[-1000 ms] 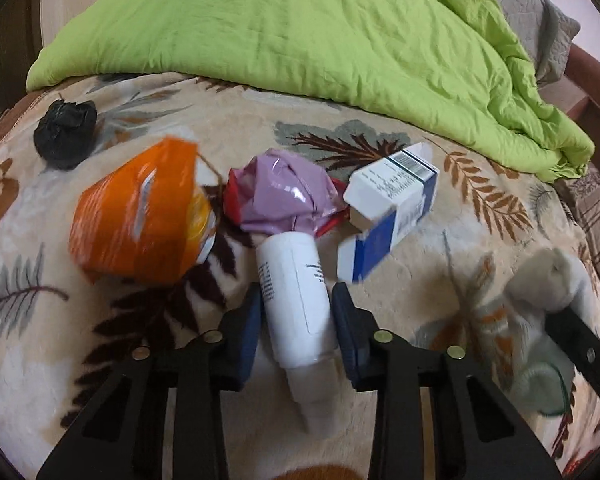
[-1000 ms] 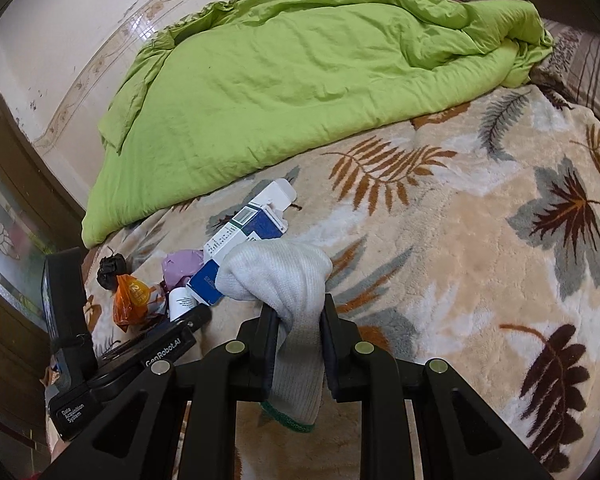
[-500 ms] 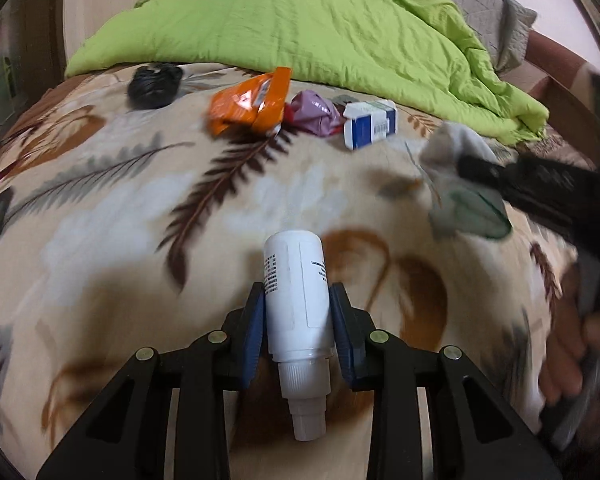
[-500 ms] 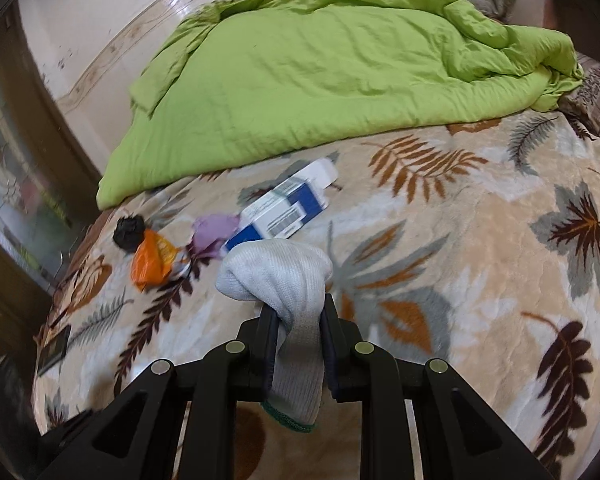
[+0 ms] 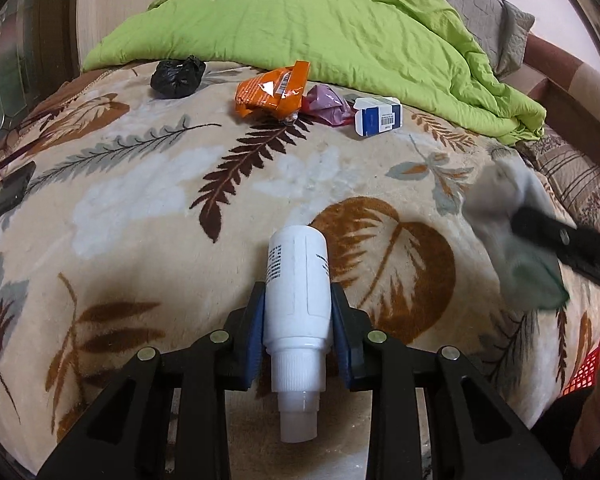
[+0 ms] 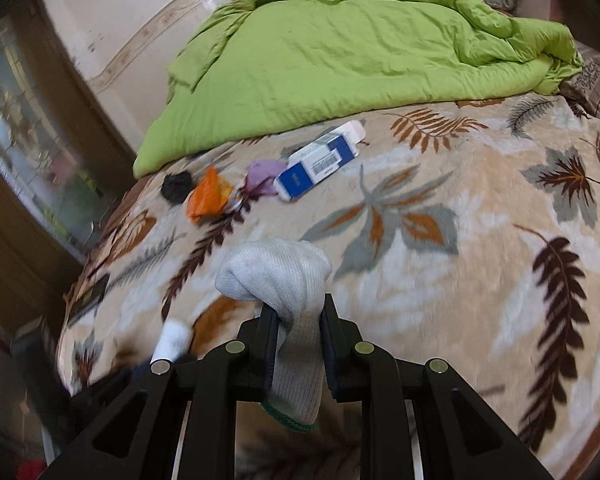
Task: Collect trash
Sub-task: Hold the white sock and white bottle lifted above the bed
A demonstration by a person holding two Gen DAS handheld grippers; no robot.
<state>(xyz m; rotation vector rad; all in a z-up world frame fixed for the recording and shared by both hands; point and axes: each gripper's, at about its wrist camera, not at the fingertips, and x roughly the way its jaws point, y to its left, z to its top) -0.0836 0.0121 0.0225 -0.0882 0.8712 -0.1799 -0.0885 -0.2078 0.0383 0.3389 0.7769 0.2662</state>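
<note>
Nearest in the left wrist view, the left gripper (image 5: 298, 322) is clamped on a white plastic bottle (image 5: 297, 292), blue pads pressing both its sides, cap end pointing back toward the camera and base pointing out over the leaf-patterned blanket (image 5: 140, 184). To its right the right gripper (image 6: 299, 326) grips a white sock (image 6: 284, 276) with a green cuff; the bunched toe bulges out beyond the fingertips and the cuff hangs down behind them. Far across the blanket, well apart from both grippers, the remaining trash lies in a row along the edge of the green duvet (image 5: 320, 24): from left to right a black crumpled bag (image 5: 177, 76), an orange wrapper (image 5: 273, 90), a purple wrapper (image 5: 327, 105) touching it, and a blue and white carton (image 5: 378, 115) just beside that
</note>
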